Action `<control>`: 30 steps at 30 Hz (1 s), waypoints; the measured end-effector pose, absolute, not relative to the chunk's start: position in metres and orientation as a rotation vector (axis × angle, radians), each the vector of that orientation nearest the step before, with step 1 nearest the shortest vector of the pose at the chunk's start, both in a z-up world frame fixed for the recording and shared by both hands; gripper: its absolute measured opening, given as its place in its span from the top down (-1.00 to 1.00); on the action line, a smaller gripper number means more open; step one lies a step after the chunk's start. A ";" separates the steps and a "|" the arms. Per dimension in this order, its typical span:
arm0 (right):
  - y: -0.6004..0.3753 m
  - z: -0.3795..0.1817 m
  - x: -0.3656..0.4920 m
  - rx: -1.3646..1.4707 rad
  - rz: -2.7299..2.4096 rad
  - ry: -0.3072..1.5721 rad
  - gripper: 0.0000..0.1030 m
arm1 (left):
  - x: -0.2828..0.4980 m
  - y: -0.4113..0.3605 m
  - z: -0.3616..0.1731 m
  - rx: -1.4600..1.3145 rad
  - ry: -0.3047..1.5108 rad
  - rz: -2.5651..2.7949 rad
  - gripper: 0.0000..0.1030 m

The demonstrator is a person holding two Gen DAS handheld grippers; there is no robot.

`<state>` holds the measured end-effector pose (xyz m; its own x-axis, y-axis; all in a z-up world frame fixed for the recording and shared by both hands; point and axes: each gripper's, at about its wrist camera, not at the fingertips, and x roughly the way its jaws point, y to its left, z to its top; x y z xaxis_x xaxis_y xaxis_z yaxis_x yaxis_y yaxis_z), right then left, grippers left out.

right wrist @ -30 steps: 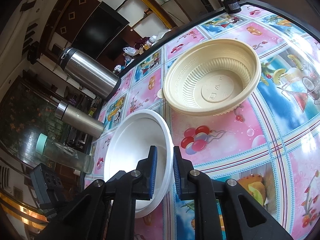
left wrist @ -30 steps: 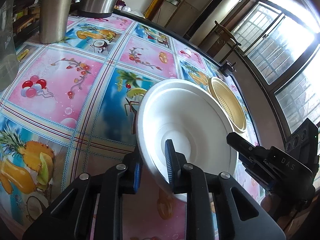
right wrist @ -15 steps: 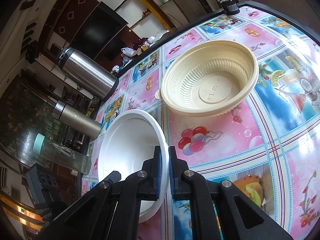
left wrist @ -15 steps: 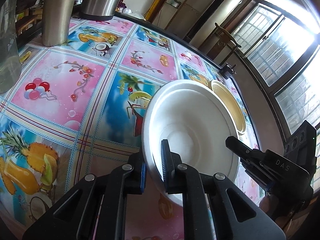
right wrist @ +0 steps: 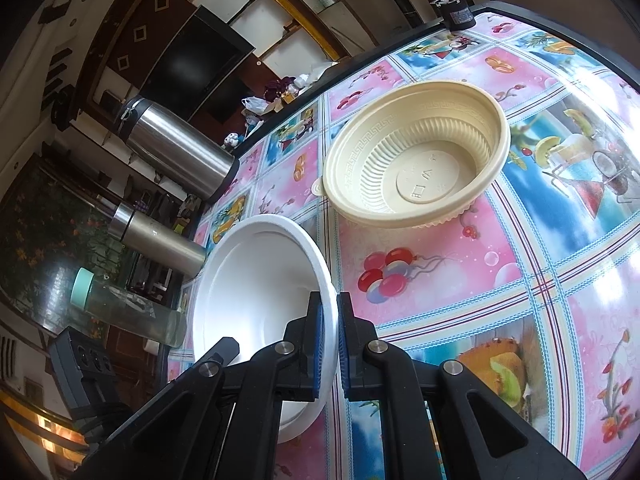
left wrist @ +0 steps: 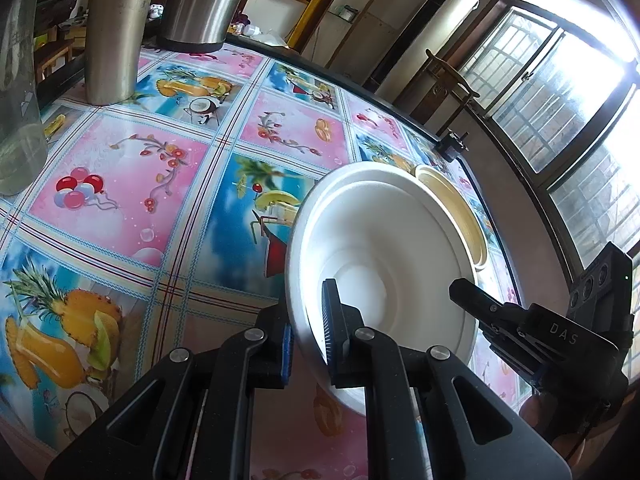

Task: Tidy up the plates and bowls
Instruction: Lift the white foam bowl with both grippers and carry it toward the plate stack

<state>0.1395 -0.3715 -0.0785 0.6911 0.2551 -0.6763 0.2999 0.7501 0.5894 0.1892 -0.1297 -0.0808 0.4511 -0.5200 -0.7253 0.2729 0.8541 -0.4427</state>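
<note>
A white foam bowl (left wrist: 380, 248) is tilted just above the fruit-print tablecloth, held by both grippers at opposite sides of its rim. My left gripper (left wrist: 307, 332) is shut on the near rim, one finger inside the bowl and one outside. Across the bowl, the right gripper's black body (left wrist: 560, 340) reaches its far rim. In the right wrist view, my right gripper (right wrist: 330, 336) is shut on the rim of the white bowl (right wrist: 256, 280). A cream ribbed plastic bowl (right wrist: 420, 160) sits upright on the table beyond it, and its rim (left wrist: 460, 208) shows behind the white bowl.
Two steel flasks (right wrist: 176, 152) (right wrist: 156, 236) and a glass bottle with a mint cap (right wrist: 124, 312) stand along the table's far left side. A small black device (right wrist: 456, 12) sits at the table's dark edge. Patterned cloth (right wrist: 540, 260) lies bare to the right.
My right gripper has closed on the white bowl's rim, and my left gripper has tightened on its side. The bowl has tipped up slightly between them.
</note>
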 end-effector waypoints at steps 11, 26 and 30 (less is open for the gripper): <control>-0.365 -0.077 0.120 0.760 -0.005 0.819 0.86 | 0.165 -0.124 -0.074 -0.239 0.934 -0.468 0.81; -0.335 -0.074 0.071 0.782 0.073 0.783 0.85 | 0.103 -0.092 -0.061 -0.211 0.826 -0.390 0.80; -0.325 -0.073 0.059 0.794 0.105 0.769 0.85 | 0.088 -0.081 -0.057 -0.203 0.808 -0.374 0.80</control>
